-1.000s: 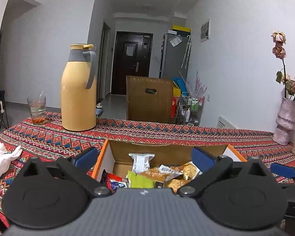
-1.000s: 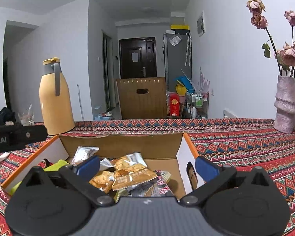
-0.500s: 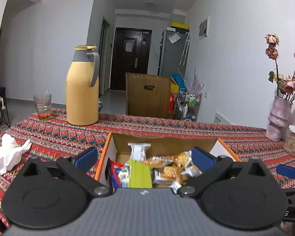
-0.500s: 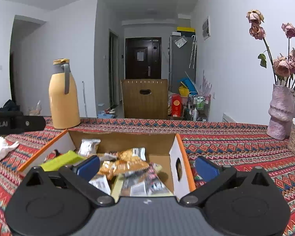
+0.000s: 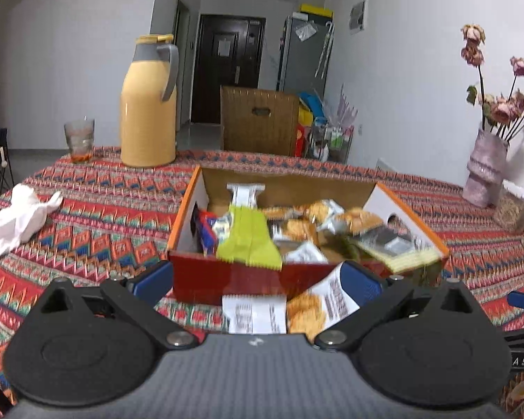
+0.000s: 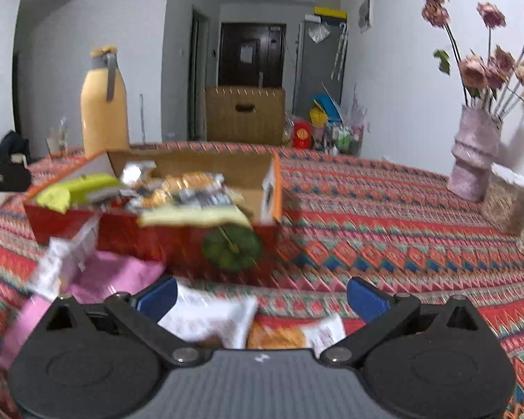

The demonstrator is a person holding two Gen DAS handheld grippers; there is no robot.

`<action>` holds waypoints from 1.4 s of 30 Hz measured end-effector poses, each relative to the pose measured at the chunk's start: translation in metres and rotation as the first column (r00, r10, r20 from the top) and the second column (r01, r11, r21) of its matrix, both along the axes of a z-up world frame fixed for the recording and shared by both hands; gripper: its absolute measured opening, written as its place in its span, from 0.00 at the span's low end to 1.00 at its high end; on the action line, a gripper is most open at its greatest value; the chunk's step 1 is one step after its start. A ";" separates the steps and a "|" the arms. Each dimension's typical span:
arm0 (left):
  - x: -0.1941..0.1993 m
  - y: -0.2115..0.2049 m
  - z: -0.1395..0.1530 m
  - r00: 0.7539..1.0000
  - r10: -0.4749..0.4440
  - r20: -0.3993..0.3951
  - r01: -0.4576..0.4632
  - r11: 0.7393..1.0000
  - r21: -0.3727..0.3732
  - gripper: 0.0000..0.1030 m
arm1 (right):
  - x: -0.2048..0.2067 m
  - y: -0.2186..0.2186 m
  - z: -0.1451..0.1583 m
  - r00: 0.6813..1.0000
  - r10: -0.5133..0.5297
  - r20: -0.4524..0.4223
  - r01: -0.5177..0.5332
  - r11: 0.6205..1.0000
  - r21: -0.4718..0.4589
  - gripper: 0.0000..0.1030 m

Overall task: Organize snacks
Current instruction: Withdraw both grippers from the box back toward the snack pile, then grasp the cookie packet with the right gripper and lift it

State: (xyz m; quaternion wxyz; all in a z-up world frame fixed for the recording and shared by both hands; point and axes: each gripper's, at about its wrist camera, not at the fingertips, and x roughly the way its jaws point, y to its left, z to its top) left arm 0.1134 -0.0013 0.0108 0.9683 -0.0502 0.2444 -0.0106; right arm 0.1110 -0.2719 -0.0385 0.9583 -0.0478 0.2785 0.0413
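With both my left gripper [image 5: 258,281] and right gripper [image 6: 260,295] spread wide and empty, I'd drop squarely over the loose packets [image 5: 290,309] lying just before the snack box [image 5: 297,230], pinching one flat wrapper at a time.

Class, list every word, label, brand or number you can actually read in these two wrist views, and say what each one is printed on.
"AS": white letters on the black bar of the other gripper, at the left wrist view's right edge; cut off.
White-and-orange biscuit packet before the red cardboard snack box: print blurred, unreadable.
White barcode-style wrapper: unreadable.
Notice on the dark door: too small.
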 end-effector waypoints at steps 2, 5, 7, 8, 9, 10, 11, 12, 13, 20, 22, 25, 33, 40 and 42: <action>-0.004 0.001 -0.005 1.000 0.002 -0.020 -0.002 1.000 0.002 1.00 | -0.002 -0.007 -0.007 1.000 -0.007 -0.026 0.007 1.000 -0.014 1.00; -0.010 0.000 -0.011 0.999 0.003 -0.042 -0.002 1.000 0.006 1.00 | -0.001 -0.018 -0.018 0.998 -0.016 -0.061 0.014 1.000 -0.027 1.00; -0.013 -0.002 -0.014 0.998 0.003 -0.057 -0.002 1.000 0.012 1.00 | 0.003 -0.025 -0.024 0.996 -0.025 -0.089 0.023 0.999 -0.024 1.00; -0.014 -0.002 -0.015 0.998 0.003 -0.062 -0.002 1.000 0.012 1.00 | 0.006 -0.028 -0.027 0.995 -0.030 -0.100 0.028 0.999 -0.021 1.00; -0.014 -0.002 -0.017 0.998 0.004 -0.068 -0.003 1.000 0.014 1.00 | 0.009 -0.030 -0.029 0.993 -0.034 -0.110 0.032 0.999 -0.015 1.00; -0.015 -0.002 -0.018 0.997 0.005 -0.074 -0.004 1.000 0.015 1.00 | 0.011 -0.032 -0.031 0.992 -0.035 -0.121 0.034 0.999 -0.009 1.00; -0.015 -0.002 -0.019 0.997 0.006 -0.081 -0.004 1.000 0.015 1.00 | 0.014 -0.033 -0.033 0.991 -0.033 -0.128 0.032 0.999 -0.003 1.00; -0.016 -0.002 -0.020 0.996 0.005 -0.087 -0.004 1.000 0.014 1.00 | 0.016 -0.034 -0.034 0.991 -0.028 -0.133 0.029 1.000 0.002 1.00; -0.016 -0.003 -0.021 0.996 0.006 -0.093 -0.004 1.000 0.014 1.00 | 0.018 -0.034 -0.035 0.990 -0.021 -0.138 0.022 1.000 0.005 1.00; -0.021 -0.006 -0.023 0.994 0.001 -0.106 0.001 1.000 0.016 1.00 | 0.019 -0.029 -0.038 0.990 0.013 -0.141 -0.011 1.000 0.017 0.78; -0.022 -0.007 -0.023 0.994 -0.003 -0.110 0.004 1.000 0.016 1.00 | 0.015 -0.027 -0.036 0.990 0.036 -0.137 -0.033 0.999 0.027 0.68; -0.023 -0.011 -0.024 0.993 -0.013 -0.115 0.014 1.000 0.014 1.00 | 0.010 -0.023 -0.035 0.990 0.055 -0.128 -0.053 0.998 0.021 0.57; -0.023 -0.019 -0.030 0.989 -0.027 -0.145 0.030 0.999 0.016 1.00 | -0.007 -0.022 -0.031 0.997 0.033 -0.074 -0.029 0.998 0.057 0.43; -0.021 -0.033 -0.036 0.981 -0.049 -0.187 0.054 0.998 0.021 1.00 | -0.033 -0.021 -0.017 1.000 0.005 0.030 -0.008 0.995 0.099 0.43; -0.020 -0.040 -0.040 0.977 -0.050 -0.206 0.058 0.998 0.031 1.00 | -0.041 -0.019 -0.013 0.998 -0.003 0.061 -0.004 0.994 0.114 0.43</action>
